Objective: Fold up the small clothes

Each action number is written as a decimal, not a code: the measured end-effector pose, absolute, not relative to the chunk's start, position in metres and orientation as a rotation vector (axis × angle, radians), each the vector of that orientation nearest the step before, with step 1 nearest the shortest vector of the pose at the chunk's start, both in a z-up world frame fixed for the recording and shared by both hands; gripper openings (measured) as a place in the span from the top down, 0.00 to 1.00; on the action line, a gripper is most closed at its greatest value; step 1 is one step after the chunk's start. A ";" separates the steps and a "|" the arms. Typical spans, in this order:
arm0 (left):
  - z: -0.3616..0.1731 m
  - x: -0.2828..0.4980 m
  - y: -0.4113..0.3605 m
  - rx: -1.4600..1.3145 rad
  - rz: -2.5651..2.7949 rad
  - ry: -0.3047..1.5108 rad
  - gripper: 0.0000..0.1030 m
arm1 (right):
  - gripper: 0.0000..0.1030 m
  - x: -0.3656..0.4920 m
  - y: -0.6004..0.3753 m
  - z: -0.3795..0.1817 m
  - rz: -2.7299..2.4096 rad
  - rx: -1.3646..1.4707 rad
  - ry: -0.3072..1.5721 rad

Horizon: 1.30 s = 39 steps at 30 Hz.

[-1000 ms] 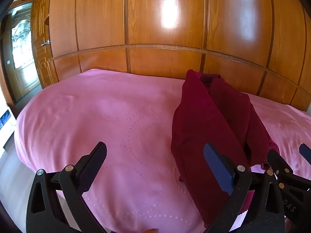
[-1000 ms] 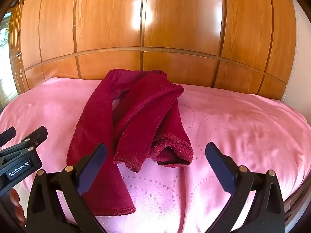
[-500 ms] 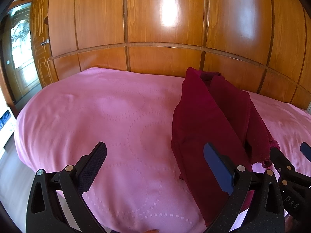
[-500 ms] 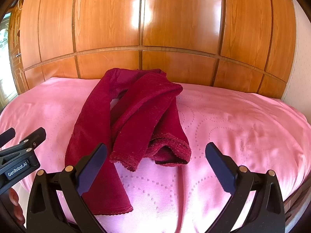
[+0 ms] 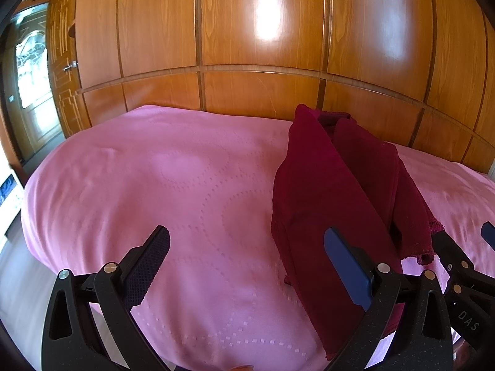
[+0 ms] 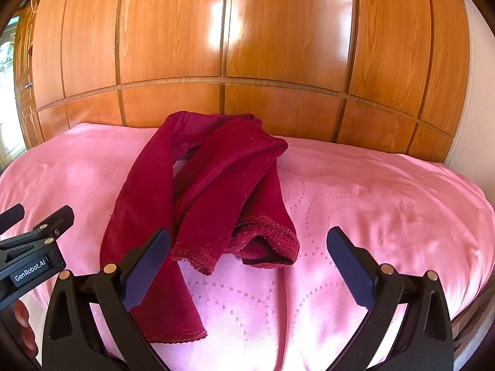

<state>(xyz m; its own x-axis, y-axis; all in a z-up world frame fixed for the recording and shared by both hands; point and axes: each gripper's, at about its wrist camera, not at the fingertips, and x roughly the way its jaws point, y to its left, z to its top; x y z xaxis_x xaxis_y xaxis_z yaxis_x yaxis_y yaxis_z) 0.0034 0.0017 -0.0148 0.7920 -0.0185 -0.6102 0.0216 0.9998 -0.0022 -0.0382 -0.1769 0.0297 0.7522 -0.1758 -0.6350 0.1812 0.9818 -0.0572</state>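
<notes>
Dark red small trousers (image 6: 198, 191) lie on the pink bedspread (image 6: 386, 204). One leg runs flat toward the near edge; the other leg (image 6: 235, 185) is bunched and folded across it, its hem open toward me. In the left wrist view the same garment (image 5: 328, 204) fills the right half. My right gripper (image 6: 247, 256) is open just short of the bunched hem, holding nothing. My left gripper (image 5: 244, 262) is open above the bedspread, its right finger (image 5: 346, 266) over the flat leg. Each gripper shows at the edge of the other's view, the left gripper (image 6: 34, 241) and the right gripper (image 5: 464, 259).
A wooden panelled wardrobe (image 6: 247, 46) rises behind the bed. A door with glass (image 5: 31, 92) is at far left. A white device (image 5: 7, 191) stands beside the bed's left edge. Bare bedspread (image 5: 139, 185) spreads left of the garment.
Both grippers have edged slightly forward toward the trousers. The garment lies as before, and both stay open.
</notes>
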 end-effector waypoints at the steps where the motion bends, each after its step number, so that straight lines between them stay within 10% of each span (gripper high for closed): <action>1: -0.015 0.004 0.002 0.004 -0.022 0.657 0.04 | 0.02 -0.038 -0.176 0.030 -0.196 0.007 0.692; 39: -0.007 0.003 -0.009 0.012 -0.057 0.670 0.04 | 0.02 -0.039 -0.181 0.027 -0.193 0.012 0.699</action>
<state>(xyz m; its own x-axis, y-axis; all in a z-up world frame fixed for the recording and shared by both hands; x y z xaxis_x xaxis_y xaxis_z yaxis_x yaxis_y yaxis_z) 0.0033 -0.0092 -0.0073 0.7824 -0.0490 -0.6209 0.0569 0.9984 -0.0070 -0.0389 -0.1812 0.0267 0.7481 -0.1728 -0.6407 0.1805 0.9821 -0.0541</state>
